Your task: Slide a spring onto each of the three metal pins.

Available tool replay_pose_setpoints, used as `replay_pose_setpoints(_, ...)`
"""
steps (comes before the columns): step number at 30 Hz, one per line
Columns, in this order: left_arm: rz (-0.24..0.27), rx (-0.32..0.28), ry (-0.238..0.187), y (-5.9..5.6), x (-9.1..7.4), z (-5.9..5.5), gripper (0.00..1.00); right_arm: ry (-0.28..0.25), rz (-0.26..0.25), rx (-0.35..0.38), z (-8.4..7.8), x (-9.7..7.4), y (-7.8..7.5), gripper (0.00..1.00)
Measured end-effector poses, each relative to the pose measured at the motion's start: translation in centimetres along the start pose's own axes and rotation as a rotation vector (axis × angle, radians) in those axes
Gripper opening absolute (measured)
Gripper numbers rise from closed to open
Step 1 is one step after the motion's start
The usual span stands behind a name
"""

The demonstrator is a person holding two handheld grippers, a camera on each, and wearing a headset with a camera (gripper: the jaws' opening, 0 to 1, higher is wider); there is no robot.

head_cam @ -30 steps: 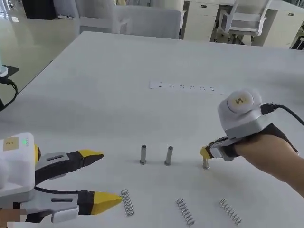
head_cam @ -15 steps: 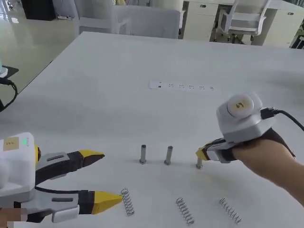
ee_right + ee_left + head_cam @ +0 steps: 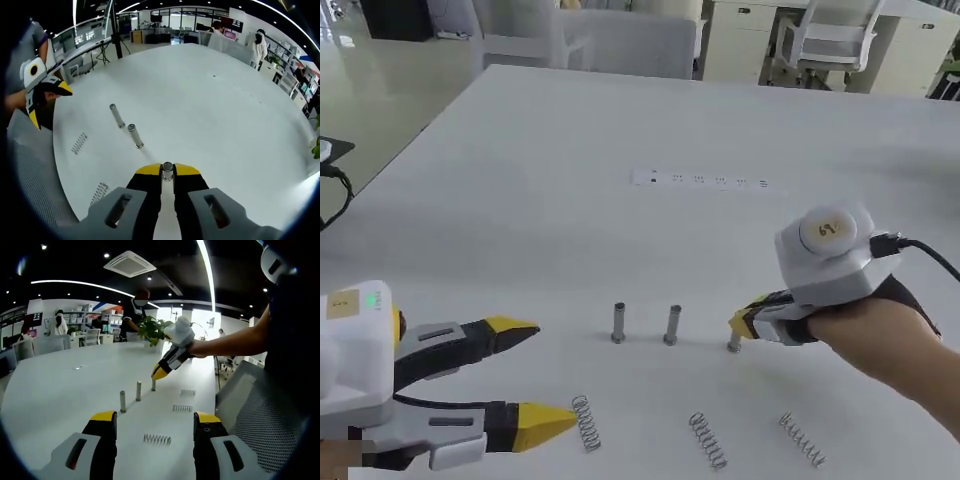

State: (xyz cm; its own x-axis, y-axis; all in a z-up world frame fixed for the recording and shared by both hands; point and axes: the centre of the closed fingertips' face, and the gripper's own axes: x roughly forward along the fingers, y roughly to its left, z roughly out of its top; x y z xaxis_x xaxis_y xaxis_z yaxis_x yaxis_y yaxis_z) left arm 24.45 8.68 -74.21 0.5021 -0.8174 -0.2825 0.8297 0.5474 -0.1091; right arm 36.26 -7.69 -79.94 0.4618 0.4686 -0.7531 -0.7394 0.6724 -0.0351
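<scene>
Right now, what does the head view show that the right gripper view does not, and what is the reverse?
Head view: the hand holding the right gripper, and a full row of three springs, including the right spring nearest that hand.
Right gripper view: a close look along its own jaws, shut on the top of the right pin, and people standing beyond the table.
Both: the left pin and middle pin, both bare, the left spring, the middle spring, and the left gripper, open.
</scene>
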Motion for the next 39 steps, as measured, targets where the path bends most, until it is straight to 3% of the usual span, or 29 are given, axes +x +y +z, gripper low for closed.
replay_pose_setpoints(18, -0.004, -0.001, 0.002, 0.0, 0.3, 0.0, 0.57, 0.005, 0.007, 0.009, -1.0, -0.2, 0.0, 0.10)
replay_pose_setpoints(28, -0.006, -0.004, -0.004, -0.1, 0.4, -0.1, 0.57, 0.010, -0.001, 0.014, -1.6, -1.2, -0.2, 0.13)
replay_pose_setpoints(33, -0.009, -0.004, -0.005, -0.1, 0.5, -0.1, 0.57, 0.022, -0.001, 0.027, -2.3, -2.0, -0.1, 0.14)
replay_pose_setpoints(39, -0.014, -0.006, -0.007, -0.1, 0.6, -0.2, 0.57, 0.079, 0.022, 0.041, -3.6, -2.6, 0.7, 0.14)
